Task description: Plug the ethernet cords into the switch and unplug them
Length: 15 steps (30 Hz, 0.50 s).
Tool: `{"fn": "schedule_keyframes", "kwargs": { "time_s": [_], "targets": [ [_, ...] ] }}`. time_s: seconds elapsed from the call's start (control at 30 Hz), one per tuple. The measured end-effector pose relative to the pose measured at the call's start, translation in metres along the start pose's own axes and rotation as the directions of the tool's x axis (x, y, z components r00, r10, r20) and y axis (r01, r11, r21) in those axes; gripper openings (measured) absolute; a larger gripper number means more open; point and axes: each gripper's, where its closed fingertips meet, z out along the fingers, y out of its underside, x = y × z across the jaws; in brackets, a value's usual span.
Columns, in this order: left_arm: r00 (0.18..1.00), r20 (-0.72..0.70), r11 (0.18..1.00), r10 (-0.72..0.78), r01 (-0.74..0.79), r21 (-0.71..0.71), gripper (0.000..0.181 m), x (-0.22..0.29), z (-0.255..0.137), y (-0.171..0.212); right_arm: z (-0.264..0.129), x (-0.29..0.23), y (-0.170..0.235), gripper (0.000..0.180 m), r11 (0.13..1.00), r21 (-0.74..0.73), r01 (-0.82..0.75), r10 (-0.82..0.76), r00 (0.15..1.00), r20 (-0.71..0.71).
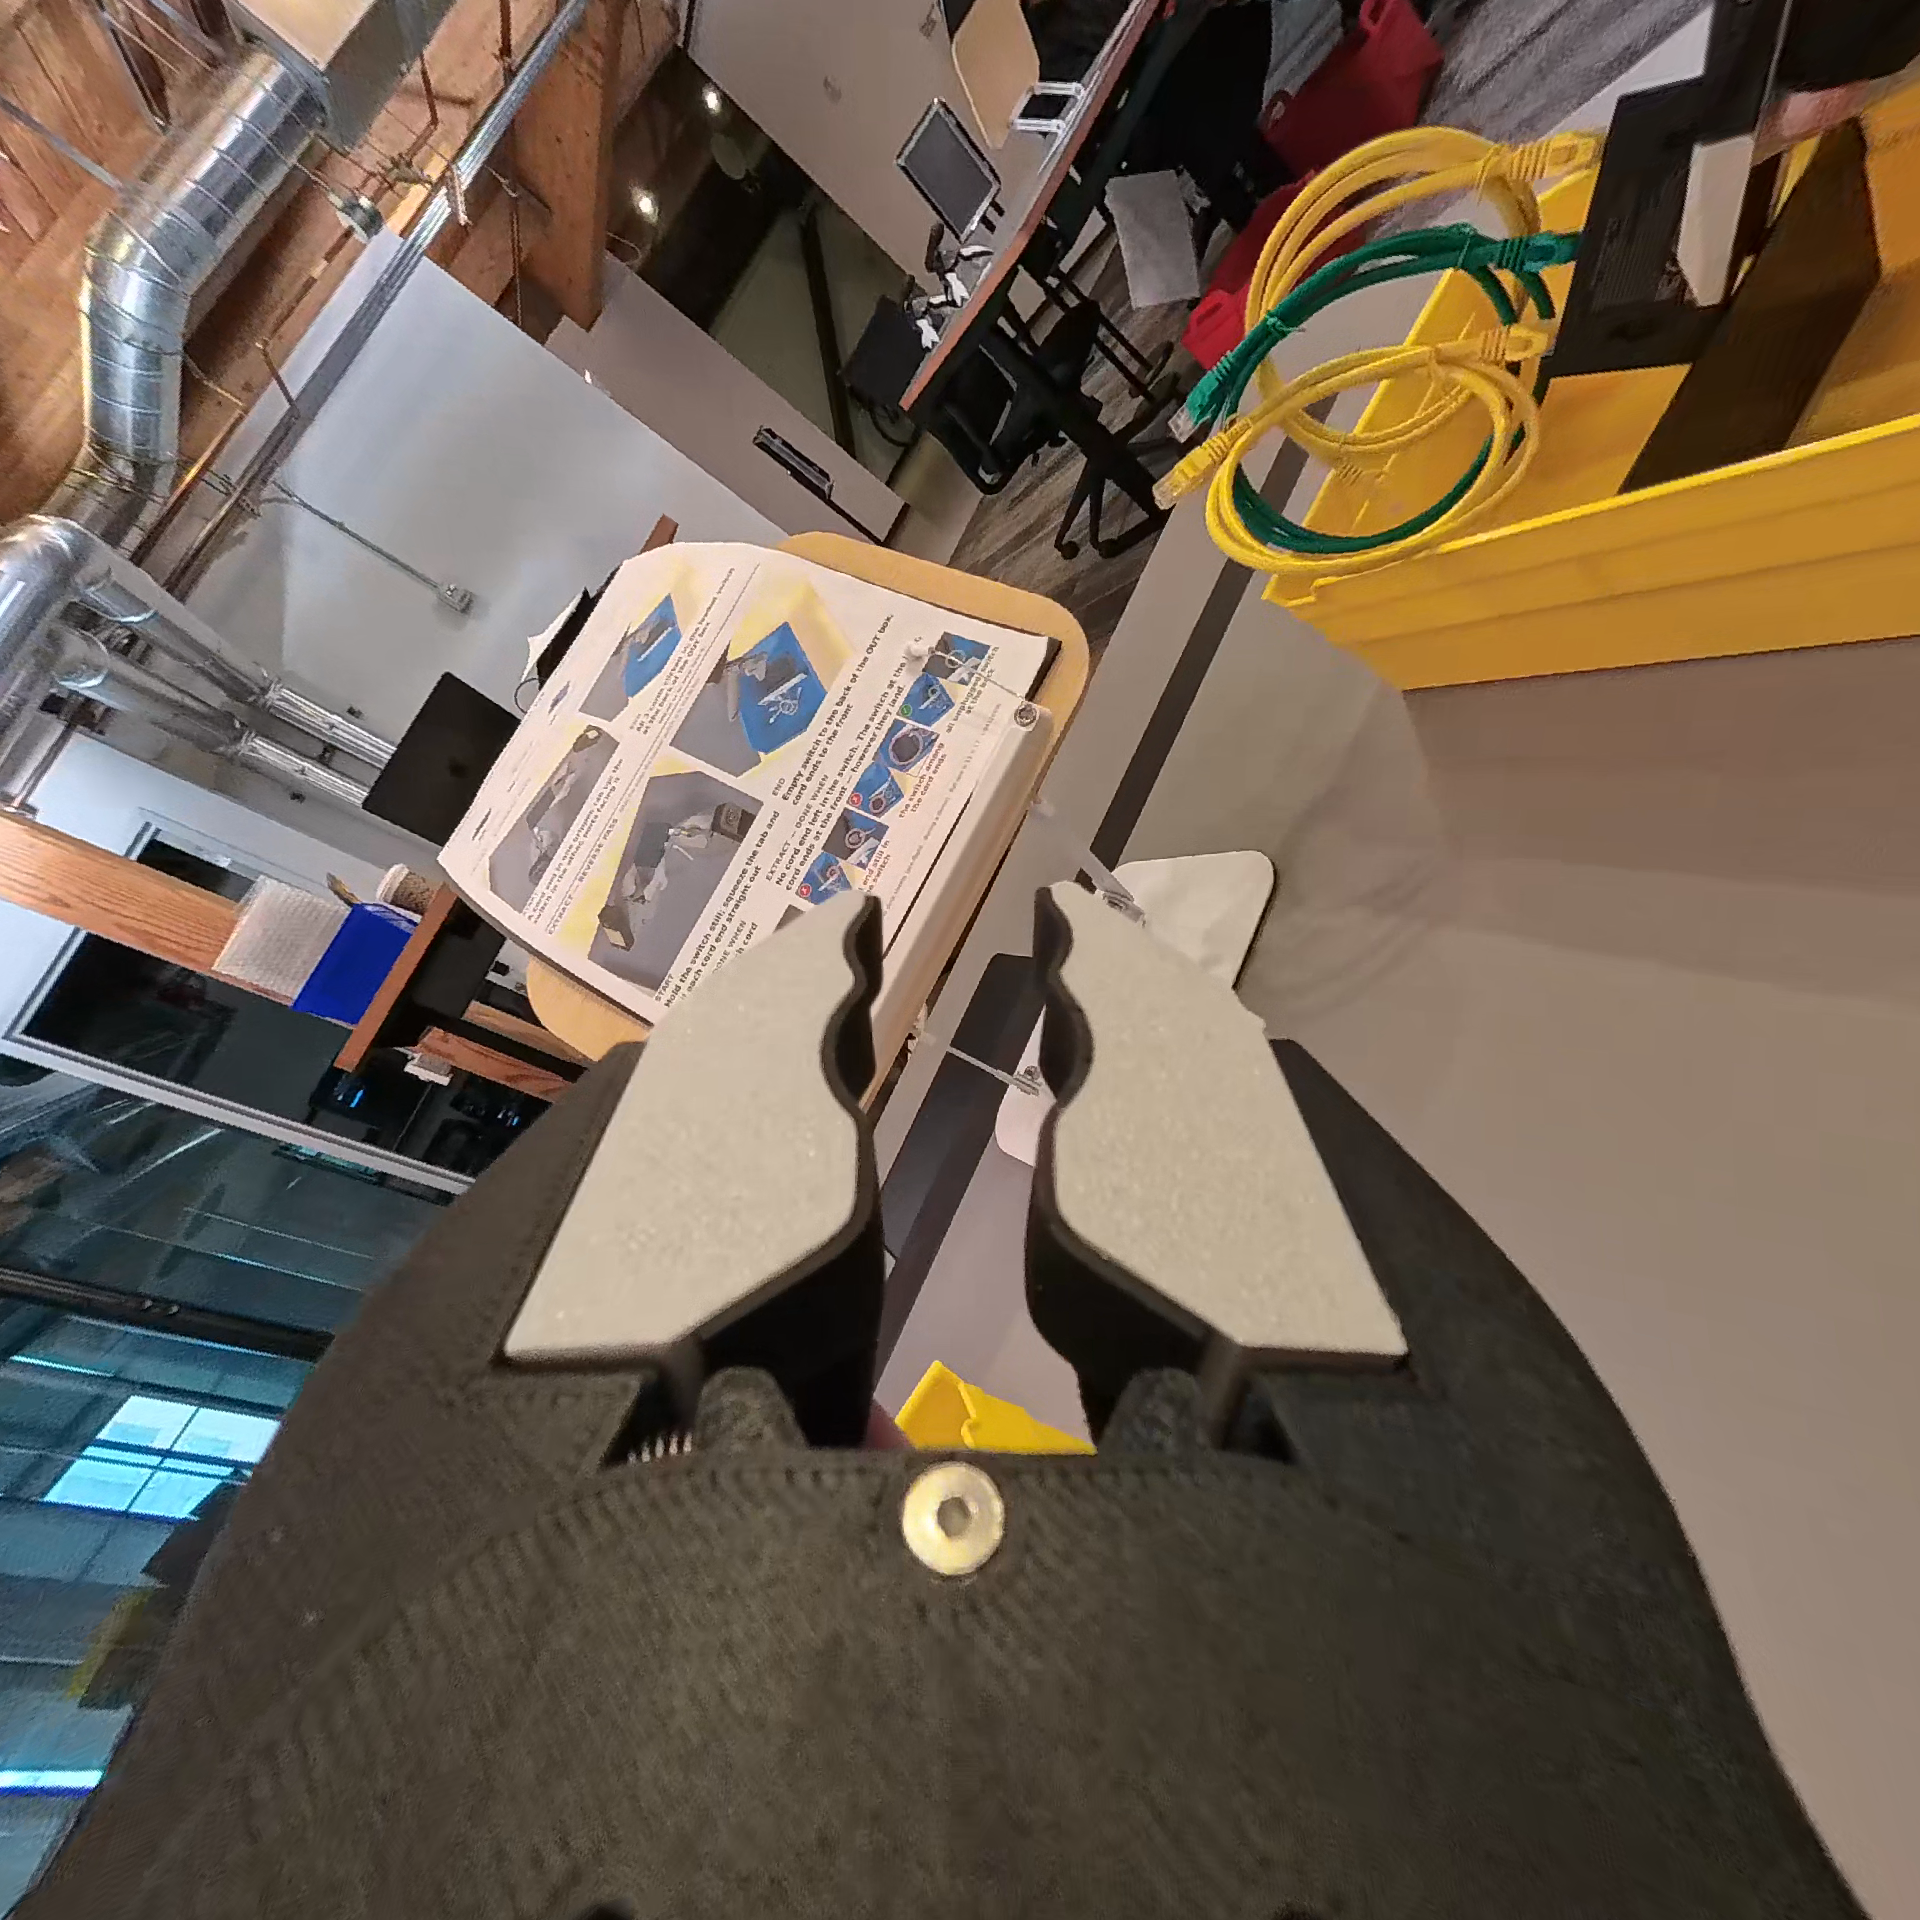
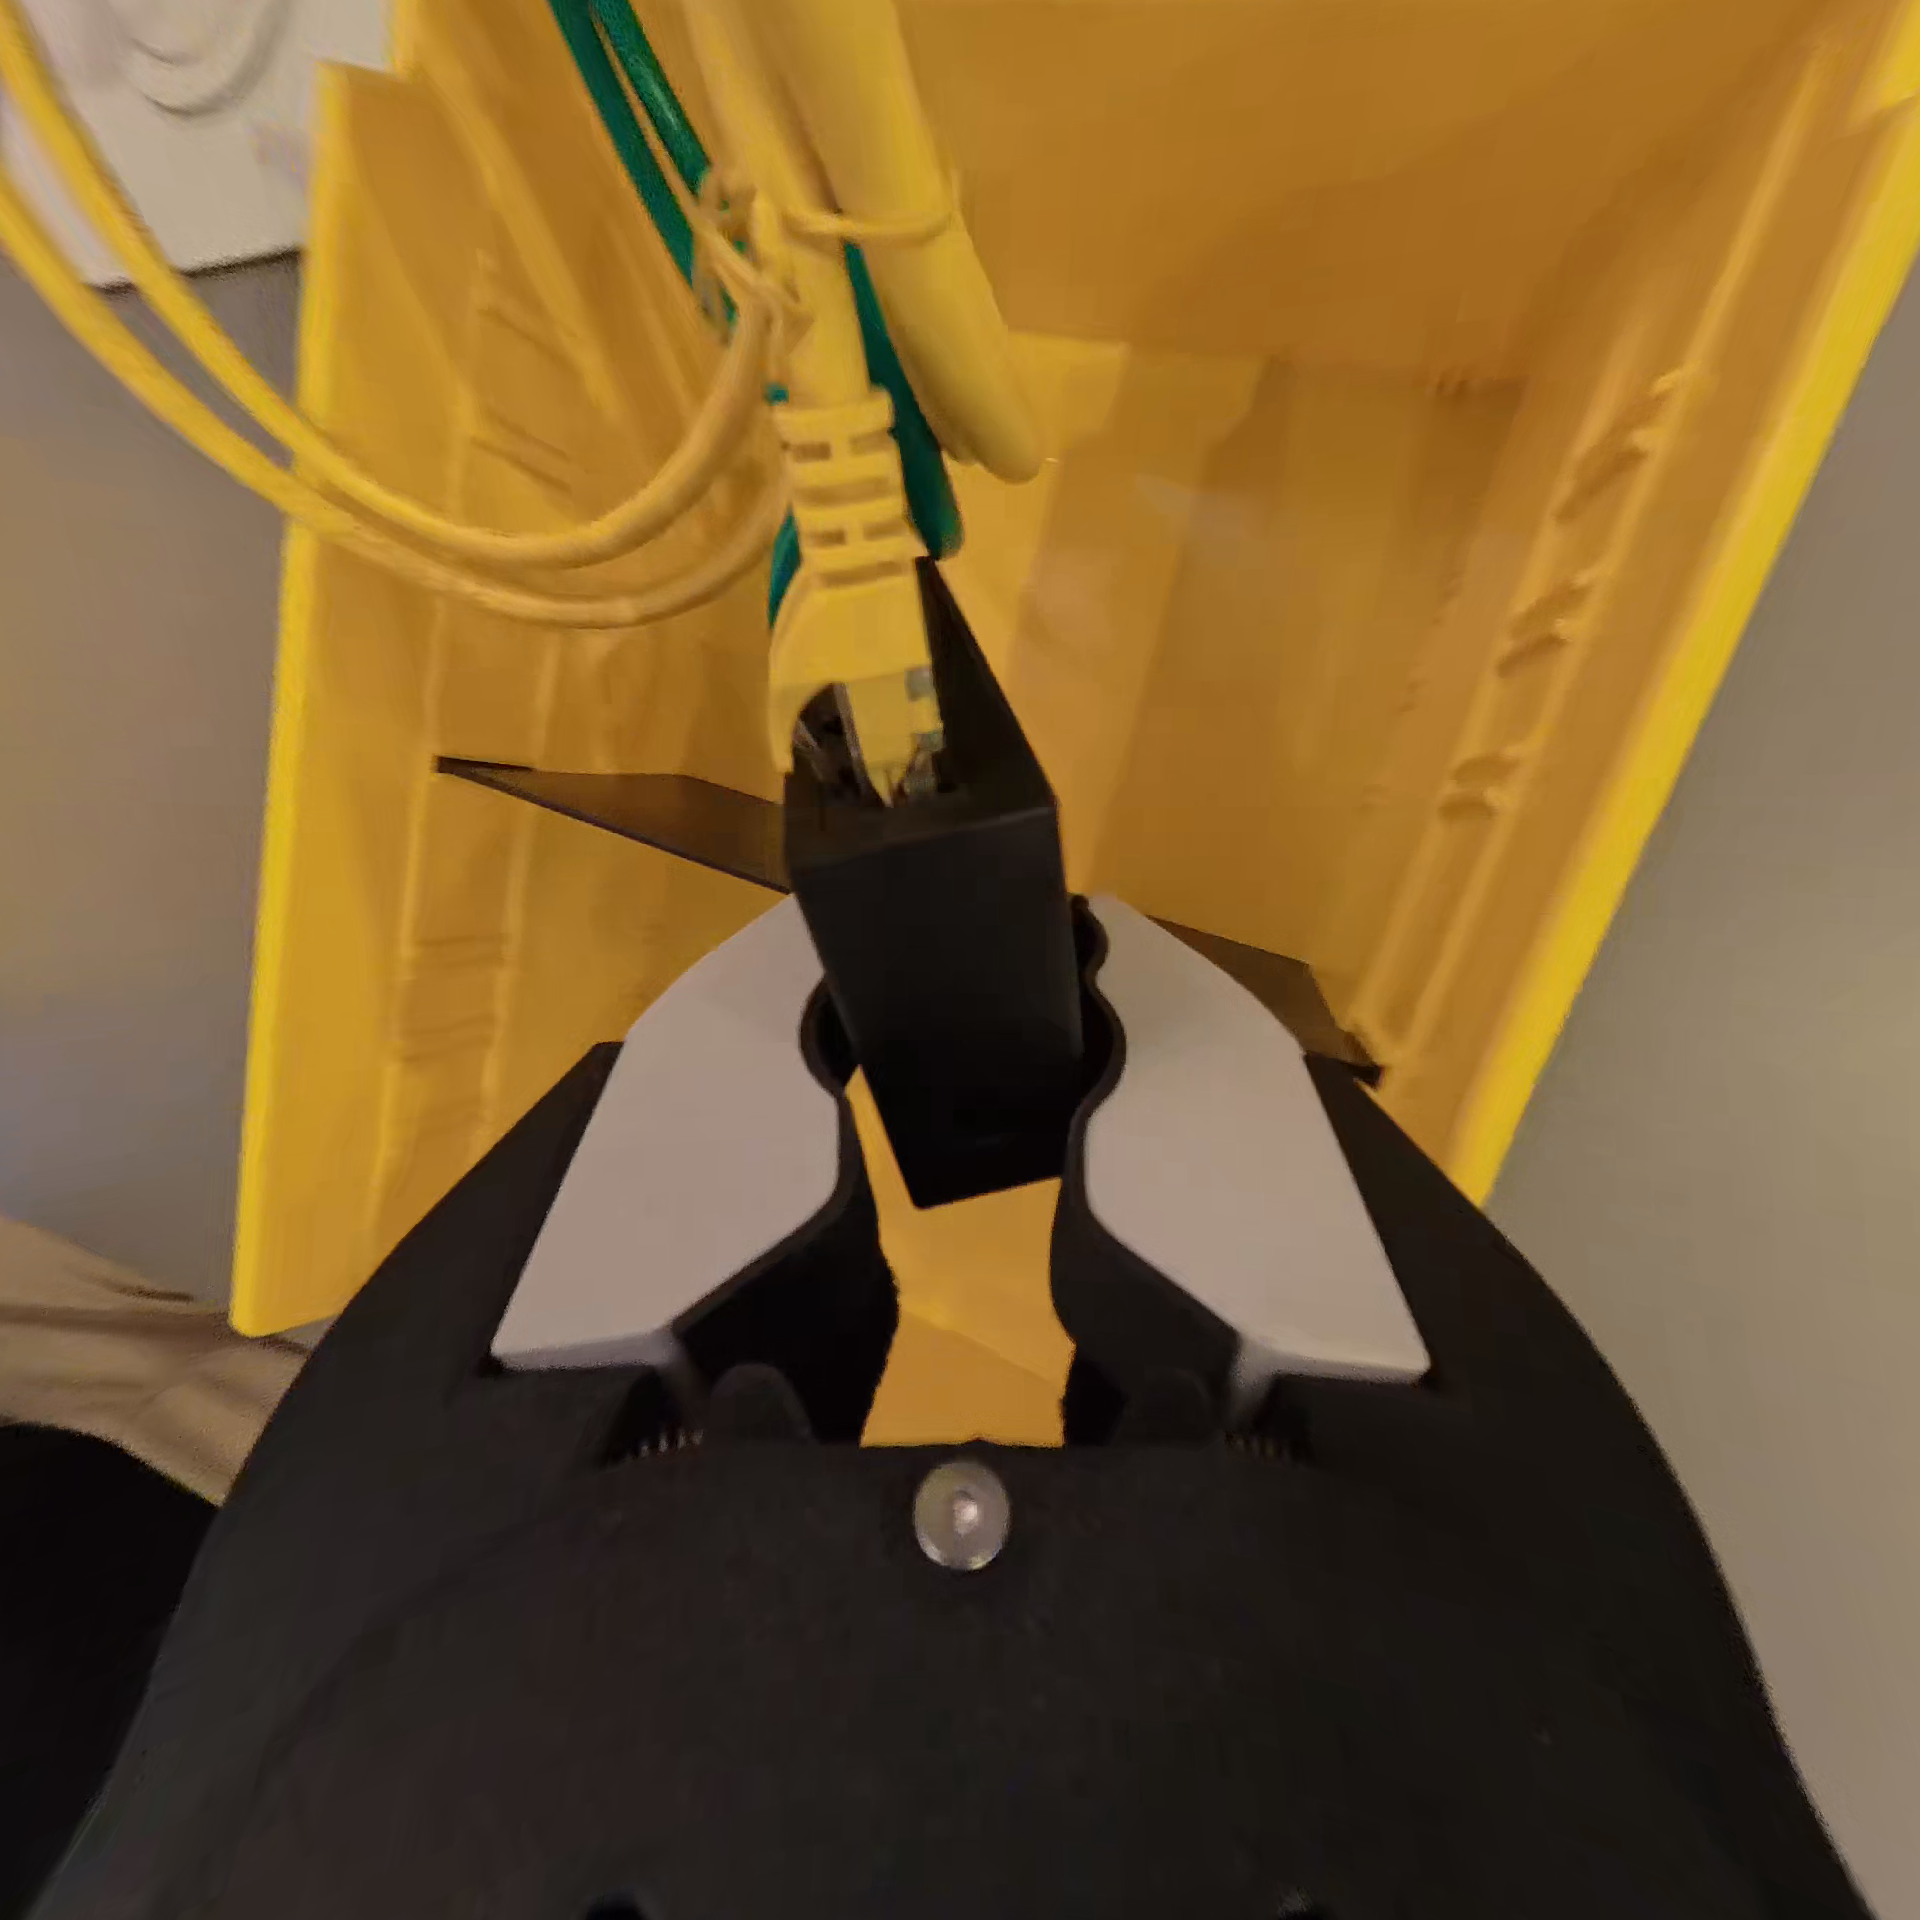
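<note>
My right gripper [image 2: 945, 935] is shut on the black switch [image 2: 935, 935] and holds it end-on over the yellow bin [image 2: 1351, 312]. A yellow plug [image 2: 842, 603] sits in a port at the switch's top edge. A green cord [image 2: 644, 104] and another yellow cord [image 2: 956, 312] run behind it. In the left wrist view the switch [image 1: 1642, 239] is at the upper right with two yellow cords [image 1: 1340, 208] and a green cord [image 1: 1351, 281] plugged in. Their loops and free ends [image 1: 1190, 457] hang down. My left gripper [image 1: 958, 935] is open and empty, well away from the switch.
The yellow bin [image 1: 1558, 582] stands on a grey table [image 1: 1610, 1039]. A printed instruction sheet [image 1: 748, 769] on a wooden stand is ahead of the left gripper. A corner of another yellow bin [image 1: 977, 1413] shows between the left fingers. Desks and chairs stand in the background. My hands' fingertips stand some 40 centimetres from each other.
</note>
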Motion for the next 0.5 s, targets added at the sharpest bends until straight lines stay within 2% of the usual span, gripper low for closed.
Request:
{"fn": "schedule_keyframes", "kwargs": {
  "time_s": [0.07, 0.13, 0.3, 0.43, 0.5],
  "targets": [
    [1.000, -0.004, 1.000, 0.001, -0.001, -0.005, 0.026, 0.000, 0.001, 0.002, -0.003, 0.002, 0.000, 0.052, 0.999, -0.034, 0.029, -0.032, 0.997, -0.074],
    [1.000, -0.008, 1.000, -0.003, 0.003, -0.010, 0.026, 0.000, 0.001, 0.004, -0.008, 0.005, 0.001, 0.057, 0.996, -0.061, 0.071, -0.080, 0.985, -0.152],
    [1.000, -0.018, 1.000, -0.005, 0.005, -0.025, 0.026, 0.002, 0.004, 0.010, -0.023, 0.009, 0.007, 0.084, 0.991, -0.106, 0.087, -0.107, 0.973, -0.204],
    [1.000, -0.028, 1.000, -0.003, 0.003, -0.030, 0.026, 0.004, 0.005, 0.011, -0.045, 0.008, 0.000, 0.082, 0.990, -0.064, 0.129, -0.141, 0.957, -0.252],
    [1.000, -0.031, 0.999, -0.002, 0.001, -0.033, 0.026, 0.005, 0.006, 0.011, -0.056, -0.006, -0.012, 0.073, 0.981, -0.002, 0.194, -0.189, 0.950, -0.248]
  ]
}}
